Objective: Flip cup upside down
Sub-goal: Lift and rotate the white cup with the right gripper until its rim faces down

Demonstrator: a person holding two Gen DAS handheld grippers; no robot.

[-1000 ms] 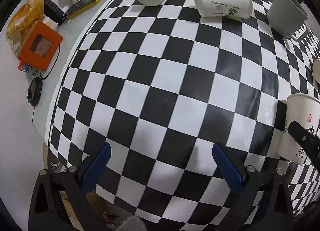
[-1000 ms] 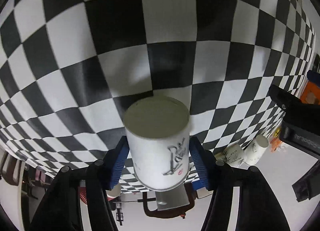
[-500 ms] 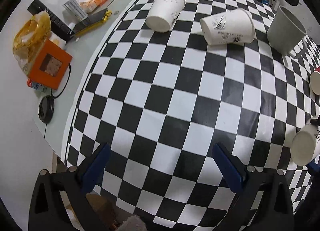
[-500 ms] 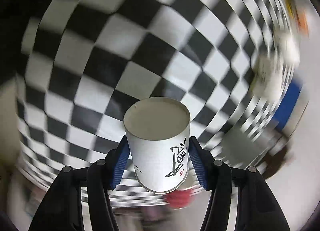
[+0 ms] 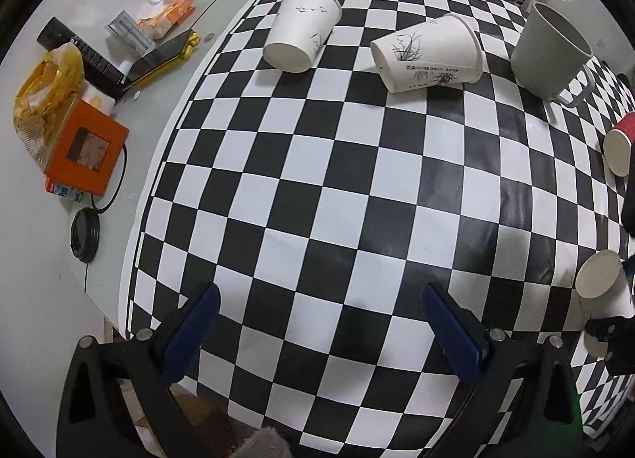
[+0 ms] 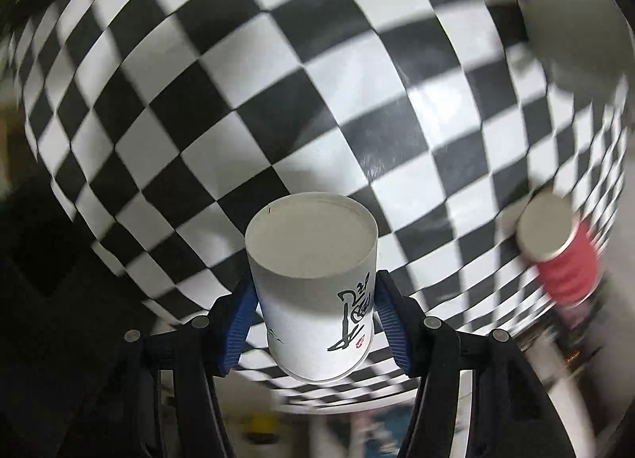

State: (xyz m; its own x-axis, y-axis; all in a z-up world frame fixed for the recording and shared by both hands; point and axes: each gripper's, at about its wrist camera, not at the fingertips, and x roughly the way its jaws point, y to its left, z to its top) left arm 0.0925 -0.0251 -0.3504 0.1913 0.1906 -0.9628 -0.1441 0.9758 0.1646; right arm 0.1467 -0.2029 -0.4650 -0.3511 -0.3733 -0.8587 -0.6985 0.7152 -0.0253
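Note:
My right gripper [image 6: 313,315] is shut on a white paper cup [image 6: 317,291] with black calligraphy. The cup's flat bottom faces the camera, above the checkered tablecloth [image 6: 278,81]. The view is motion-blurred. In the left wrist view the same cup [image 5: 599,291] shows at the far right edge, held above the cloth, with part of the right gripper beside it. My left gripper [image 5: 317,323] is open and empty above the cloth's near edge [image 5: 278,398].
On the cloth lie a tipped white cup [image 5: 301,33], a second tipped white cup [image 5: 428,53], a grey mug [image 5: 551,53] and a red cup [image 5: 619,148], also in the right wrist view [image 6: 559,251]. Orange box [image 5: 85,146], bag and clutter sit on the table's left.
My right gripper has swung and turned with the cup; the red cup and grey mug have come into its view. My left gripper has pulled back and up, widening its view.

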